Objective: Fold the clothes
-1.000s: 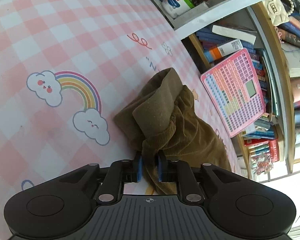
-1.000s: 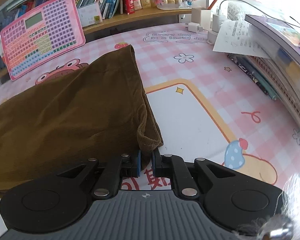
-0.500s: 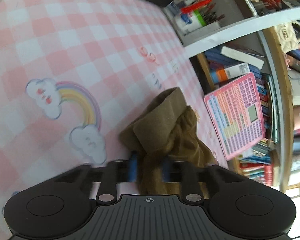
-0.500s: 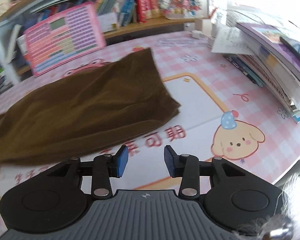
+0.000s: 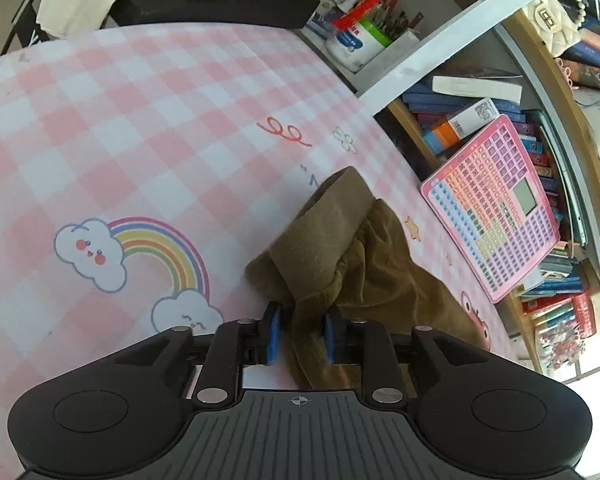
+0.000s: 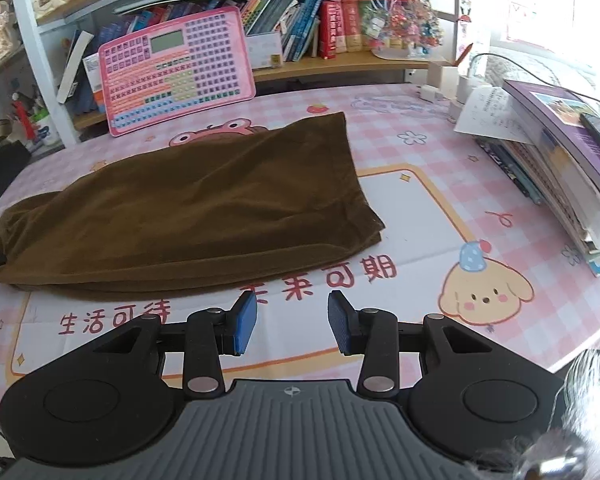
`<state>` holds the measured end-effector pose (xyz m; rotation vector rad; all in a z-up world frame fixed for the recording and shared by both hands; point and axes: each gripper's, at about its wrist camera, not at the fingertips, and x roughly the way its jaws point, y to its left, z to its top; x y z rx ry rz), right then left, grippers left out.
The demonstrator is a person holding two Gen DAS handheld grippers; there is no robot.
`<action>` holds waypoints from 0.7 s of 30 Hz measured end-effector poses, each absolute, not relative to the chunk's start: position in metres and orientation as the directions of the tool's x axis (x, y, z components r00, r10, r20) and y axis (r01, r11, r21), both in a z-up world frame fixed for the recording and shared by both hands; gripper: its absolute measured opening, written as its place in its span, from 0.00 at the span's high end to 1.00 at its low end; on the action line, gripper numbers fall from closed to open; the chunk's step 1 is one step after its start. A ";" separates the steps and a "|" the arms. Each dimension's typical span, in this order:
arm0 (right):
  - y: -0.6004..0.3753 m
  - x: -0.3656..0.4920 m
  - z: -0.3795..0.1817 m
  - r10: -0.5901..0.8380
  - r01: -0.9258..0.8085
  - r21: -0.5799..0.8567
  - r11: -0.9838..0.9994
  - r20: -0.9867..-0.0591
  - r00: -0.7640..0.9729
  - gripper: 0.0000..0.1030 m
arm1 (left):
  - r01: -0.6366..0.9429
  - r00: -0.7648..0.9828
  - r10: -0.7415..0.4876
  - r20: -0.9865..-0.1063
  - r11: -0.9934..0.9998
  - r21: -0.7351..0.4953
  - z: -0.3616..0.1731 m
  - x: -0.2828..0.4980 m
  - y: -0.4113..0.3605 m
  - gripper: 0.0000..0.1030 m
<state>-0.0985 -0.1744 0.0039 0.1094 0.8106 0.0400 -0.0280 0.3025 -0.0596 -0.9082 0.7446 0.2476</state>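
A brown corduroy garment (image 6: 204, 208) lies folded lengthwise on the pink checked table mat (image 6: 440, 208). In the left wrist view its bunched waistband end (image 5: 332, 252) sits right in front of my left gripper (image 5: 300, 334). The blue pads (image 5: 274, 332) stand a little apart with a fold of the brown cloth between them, loosely held. My right gripper (image 6: 292, 324) is open and empty, hanging above the mat a short way in front of the garment's near edge.
A pink toy keyboard (image 6: 180, 68) leans on the bookshelf behind the garment. A stack of books (image 6: 560, 152) lies at the right edge. Chargers and cables (image 6: 452, 84) sit at the back right. A pen holder (image 5: 360, 36) stands past the mat's far corner.
My right gripper has let go of the garment's hem, opened and pulled back and up. My left gripper's pads have spread wider around the waistband cloth.
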 end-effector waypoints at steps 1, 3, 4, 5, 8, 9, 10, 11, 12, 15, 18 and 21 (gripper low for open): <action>-0.174 -0.097 0.003 0.081 0.002 0.114 0.994 -0.722 0.687 0.64 | -0.494 0.727 -0.106 -0.679 0.605 -0.624 -0.059 -0.029 0.303 0.74; -0.175 -0.092 0.002 0.091 -0.006 0.120 0.993 -0.722 0.685 0.64 | -0.502 0.725 -0.093 -0.682 0.606 -0.617 -0.056 -0.032 0.302 0.68; -0.176 -0.089 0.002 0.096 -0.010 0.123 0.992 -0.723 0.684 0.64 | -0.509 0.723 -0.082 -0.686 0.608 -0.609 -0.055 -0.036 0.301 0.62; -0.177 -0.086 0.001 0.104 -0.016 0.127 0.992 -0.723 0.683 0.64 | -0.516 0.721 -0.071 -0.690 0.610 -0.602 -0.055 -0.040 0.301 0.57; -0.181 -0.075 -0.002 0.129 -0.034 0.144 0.989 -0.728 0.673 0.64 | -0.537 0.718 -0.049 -0.694 0.595 -0.598 -0.055 -0.048 0.296 0.52; -0.183 -0.071 -0.004 0.135 -0.036 0.149 0.988 -0.732 0.668 0.63 | -0.544 0.718 -0.042 -0.695 0.588 -0.598 -0.054 -0.051 0.295 0.51; -0.185 -0.067 -0.006 0.140 -0.039 0.154 0.987 -0.735 0.663 0.63 | -0.551 0.719 -0.035 -0.694 0.581 -0.599 -0.054 -0.053 0.293 0.50; -0.188 -0.063 -0.008 0.143 -0.039 0.156 0.987 -0.740 0.657 0.63 | -0.558 0.718 -0.028 -0.695 0.574 -0.599 -0.054 -0.056 0.291 0.48; -0.191 -0.058 -0.010 0.143 -0.038 0.157 0.987 -0.745 0.652 0.63 | -0.567 0.715 -0.018 -0.698 0.570 -0.595 -0.053 -0.057 0.288 0.48; -0.202 -0.044 -0.011 0.156 -0.047 0.165 0.985 -0.742 0.652 0.63 | -0.595 0.705 0.012 -0.709 0.553 -0.583 -0.050 -0.062 0.279 0.47; -0.214 -0.028 -0.010 0.185 -0.074 0.182 0.981 -0.733 0.655 0.63 | -0.623 0.697 0.046 -0.716 0.534 -0.572 -0.046 -0.067 0.268 0.47; -0.225 -0.011 -0.009 0.218 -0.106 0.198 0.975 -0.726 0.653 0.63 | -0.641 0.694 0.077 -0.716 0.519 -0.566 -0.042 -0.071 0.255 0.47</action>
